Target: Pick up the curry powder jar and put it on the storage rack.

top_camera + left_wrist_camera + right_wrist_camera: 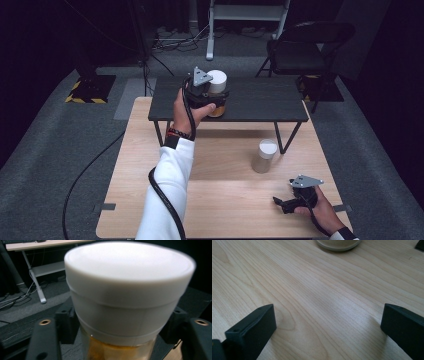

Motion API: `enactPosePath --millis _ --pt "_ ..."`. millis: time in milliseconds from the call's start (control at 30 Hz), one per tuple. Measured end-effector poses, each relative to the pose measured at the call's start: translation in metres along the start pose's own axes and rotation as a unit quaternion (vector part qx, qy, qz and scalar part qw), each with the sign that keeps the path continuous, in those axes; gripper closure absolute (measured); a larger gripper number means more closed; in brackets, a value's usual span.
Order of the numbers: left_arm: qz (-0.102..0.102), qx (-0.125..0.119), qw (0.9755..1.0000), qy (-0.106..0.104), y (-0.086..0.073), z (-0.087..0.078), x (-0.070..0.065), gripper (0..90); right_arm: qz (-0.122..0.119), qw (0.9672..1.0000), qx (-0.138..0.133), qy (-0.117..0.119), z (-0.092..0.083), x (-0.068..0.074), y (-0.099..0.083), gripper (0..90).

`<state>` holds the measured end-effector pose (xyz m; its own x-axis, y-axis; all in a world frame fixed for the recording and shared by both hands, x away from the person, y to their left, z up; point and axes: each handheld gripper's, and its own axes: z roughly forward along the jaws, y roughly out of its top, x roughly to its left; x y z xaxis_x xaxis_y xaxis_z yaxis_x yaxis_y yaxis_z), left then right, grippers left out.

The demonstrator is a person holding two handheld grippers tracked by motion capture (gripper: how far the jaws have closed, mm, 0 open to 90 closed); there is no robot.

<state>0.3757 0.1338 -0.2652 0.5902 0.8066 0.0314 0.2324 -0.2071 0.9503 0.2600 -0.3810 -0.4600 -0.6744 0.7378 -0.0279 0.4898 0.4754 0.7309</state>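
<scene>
- The left gripper (216,97) is at the jar (217,93), a clear-bodied jar with amber contents and a white lid (128,287), standing on the small dark shelf (260,100) at the far side of the wooden table (220,200).
- In the left gripper view the jar sits straight ahead between the two black jaws, its lid rising above them. The jaws flank the body just under the lid with a sliver of gap on each side, so I judge them loosened, not clamped.
- If the step in hand is setting the jar down, check that its base rests flat on the shelf before spreading the jaws further.
- Widen evenly, so neither pad drags the glass sideways, then draw straight back toward the person, clear of the lid's overhang.
- The jar stands near the shelf's front edge, on the gripper's own side; a nudge could tip it off.
- The right gripper (285,204) rests low on the table with its jaws spread wide and nothing between them.
- A second white-lidded container (264,156) stands ahead of the right gripper, well apart from it, its base showing at the top of the right gripper view.
</scene>
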Motion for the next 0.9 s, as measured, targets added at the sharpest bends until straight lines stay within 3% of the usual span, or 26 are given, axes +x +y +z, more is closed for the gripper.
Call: enactPosePath --millis 67,200,233,300,600,900 --pt "0.0 -0.002 1.0 0.004 -0.002 -0.001 0.0 23.6 0.0 1.0 0.0 0.0 0.0 0.0 0.0 0.0" --pt "-0.007 0.003 1.0 0.006 -0.001 -0.001 0.001 7.4 0.0 1.0 0.0 0.0 0.0 0.0 0.0 0.0" --pt "-0.003 0.004 0.9999 0.014 -0.001 -0.003 -0.002 5.8 0.0 1.0 0.0 0.0 0.0 0.0 0.0 0.0" --pt "-0.005 0.0 0.9999 0.01 -0.001 -0.006 -0.002 2.1 0.0 1.0 0.0 0.0 0.0 0.0 0.0 0.0" --pt "0.017 0.002 0.9997 0.015 0.006 -0.029 -0.008 0.4 0.0 1.0 0.0 0.0 0.0 0.0 0.0 0.0" --pt "0.059 -0.005 0.9981 0.019 0.004 -0.051 -0.021 0.5 0.0 1.0 0.0 0.0 0.0 0.0 0.0 0.0"
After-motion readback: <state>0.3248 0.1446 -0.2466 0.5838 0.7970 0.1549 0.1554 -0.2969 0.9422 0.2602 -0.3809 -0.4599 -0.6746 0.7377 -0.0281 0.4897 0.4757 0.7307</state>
